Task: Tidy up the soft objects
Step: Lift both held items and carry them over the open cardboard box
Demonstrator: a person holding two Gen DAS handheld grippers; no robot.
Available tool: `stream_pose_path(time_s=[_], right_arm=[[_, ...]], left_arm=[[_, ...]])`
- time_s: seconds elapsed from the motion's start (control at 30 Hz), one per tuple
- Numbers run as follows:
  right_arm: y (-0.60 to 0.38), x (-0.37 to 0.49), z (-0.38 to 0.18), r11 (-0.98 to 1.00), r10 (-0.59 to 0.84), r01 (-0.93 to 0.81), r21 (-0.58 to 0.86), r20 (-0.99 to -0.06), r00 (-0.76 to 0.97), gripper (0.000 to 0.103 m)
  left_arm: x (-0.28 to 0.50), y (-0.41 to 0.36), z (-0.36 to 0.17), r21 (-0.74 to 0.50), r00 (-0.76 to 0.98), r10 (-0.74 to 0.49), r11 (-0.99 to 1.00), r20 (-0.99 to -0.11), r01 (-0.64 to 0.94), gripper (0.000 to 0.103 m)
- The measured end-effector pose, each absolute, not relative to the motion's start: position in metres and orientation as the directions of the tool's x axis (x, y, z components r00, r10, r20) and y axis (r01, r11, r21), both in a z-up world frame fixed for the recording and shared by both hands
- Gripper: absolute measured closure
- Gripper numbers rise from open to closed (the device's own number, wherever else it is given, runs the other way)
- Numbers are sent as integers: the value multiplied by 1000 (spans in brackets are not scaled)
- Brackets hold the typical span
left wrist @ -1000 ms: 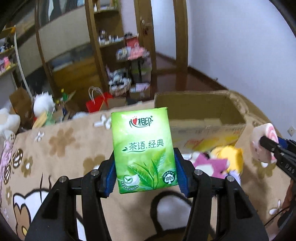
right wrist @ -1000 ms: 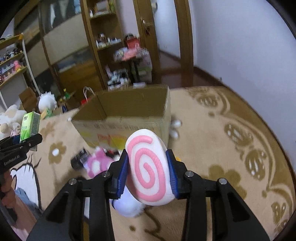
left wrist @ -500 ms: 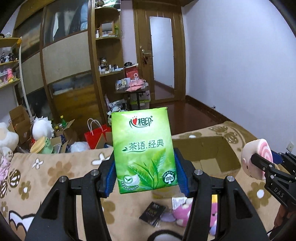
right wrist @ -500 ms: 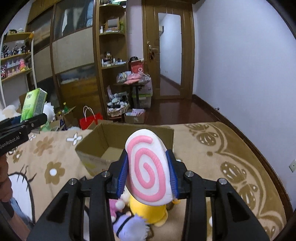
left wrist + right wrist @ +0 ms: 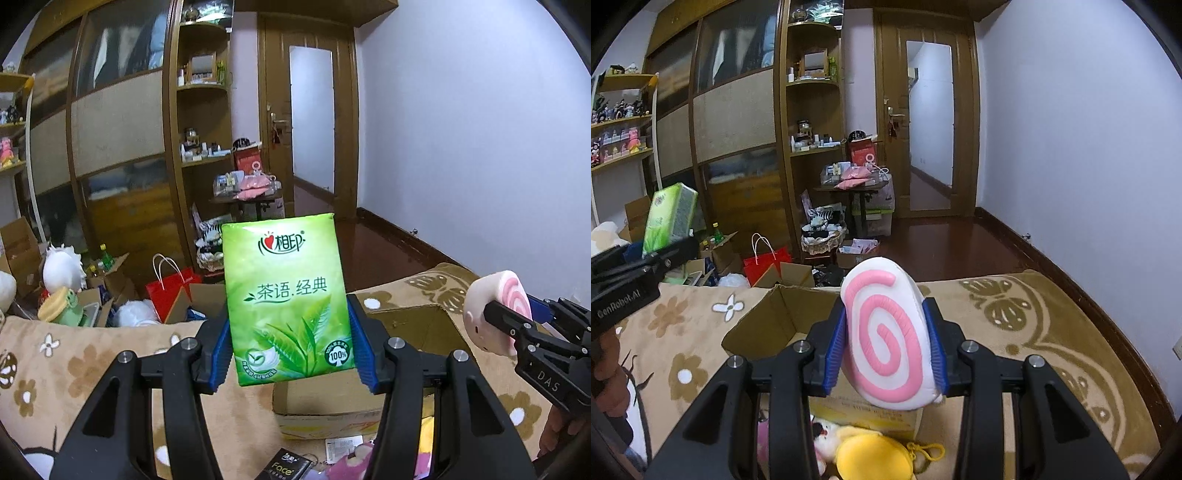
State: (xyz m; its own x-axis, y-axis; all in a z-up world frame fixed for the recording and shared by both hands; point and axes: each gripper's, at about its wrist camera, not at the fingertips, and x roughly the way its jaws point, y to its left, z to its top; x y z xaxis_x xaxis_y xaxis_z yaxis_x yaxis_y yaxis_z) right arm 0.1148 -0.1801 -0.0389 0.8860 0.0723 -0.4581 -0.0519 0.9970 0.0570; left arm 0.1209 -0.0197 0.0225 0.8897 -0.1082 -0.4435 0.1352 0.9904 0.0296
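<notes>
My left gripper (image 5: 290, 347) is shut on a green tissue pack (image 5: 286, 295) and holds it upright, high above the carpet. My right gripper (image 5: 886, 347) is shut on a white soft toy with a pink spiral (image 5: 886, 336), held above an open cardboard box (image 5: 768, 325). In the left wrist view the box (image 5: 413, 325) lies just beyond and below the pack, and the right gripper with the spiral toy (image 5: 495, 310) is at the right. In the right wrist view the left gripper with the tissue pack (image 5: 668, 218) is at the left.
On the beige flowered carpet (image 5: 1015, 321) near the box lie a yellow plush (image 5: 871, 458), a pink plush (image 5: 351, 465) and a small black packet (image 5: 288, 470). Beyond the carpet are a red bag (image 5: 170, 288), boxes, plush toys, wooden cabinets and a door.
Both grippers have risen and tilted upward with their objects still held. The box and carpet have dropped lower in both views and more of the room shows.
</notes>
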Motion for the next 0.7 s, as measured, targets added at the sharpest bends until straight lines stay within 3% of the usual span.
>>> stream_pose_path(time_s=[0.7], right_arm=[[-197,153,-83,985,144,-72,158,-511,847,60]], left_arm=[[159,-64,-43,46,795,-157,973,-587,226,49]])
